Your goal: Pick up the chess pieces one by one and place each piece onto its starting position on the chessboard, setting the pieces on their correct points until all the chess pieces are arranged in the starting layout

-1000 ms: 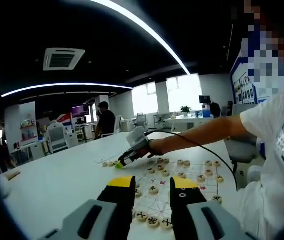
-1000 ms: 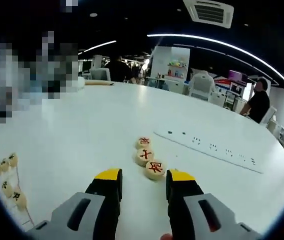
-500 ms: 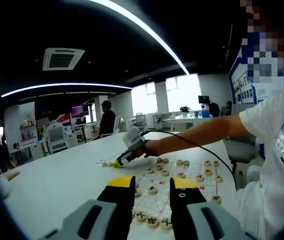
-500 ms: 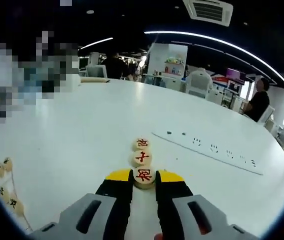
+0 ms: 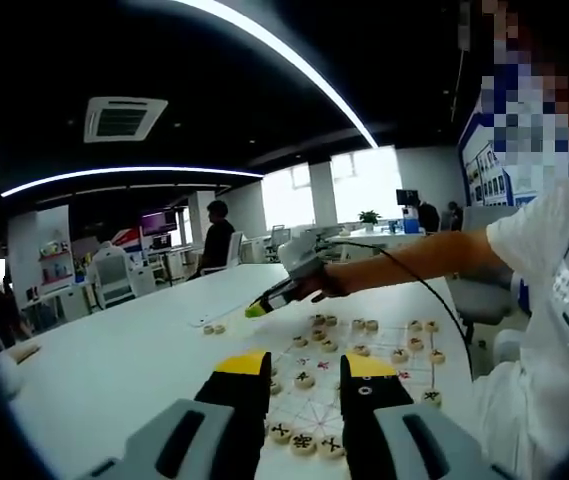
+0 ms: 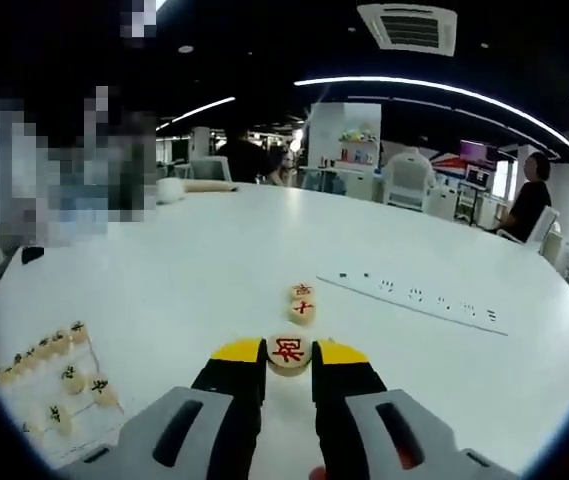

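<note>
My right gripper (image 6: 288, 354) is shut on a round wooden chess piece (image 6: 288, 350) with a red character, lifted above the white table (image 6: 184, 260). Two more red-marked pieces (image 6: 302, 302) lie on the table just beyond it. The board's corner with several pieces (image 6: 59, 365) shows at the lower left of the right gripper view. My left gripper (image 5: 306, 374) hangs open over the near side of the chessboard (image 5: 364, 370), nothing between its fingers. In the left gripper view the right gripper (image 5: 264, 303) is raised above the board's far left, held by a person's hand.
A white power strip (image 6: 414, 300) lies on the table to the right of the loose pieces. Several wooden pieces (image 5: 304, 440) line the board's near edge. Chairs, desks and people stand in the office beyond the table. A person's arm (image 5: 434, 262) reaches across from the right.
My right gripper has lifted with the red-marked piece between its jaws, away from the two loose pieces. The left gripper has stayed still.
</note>
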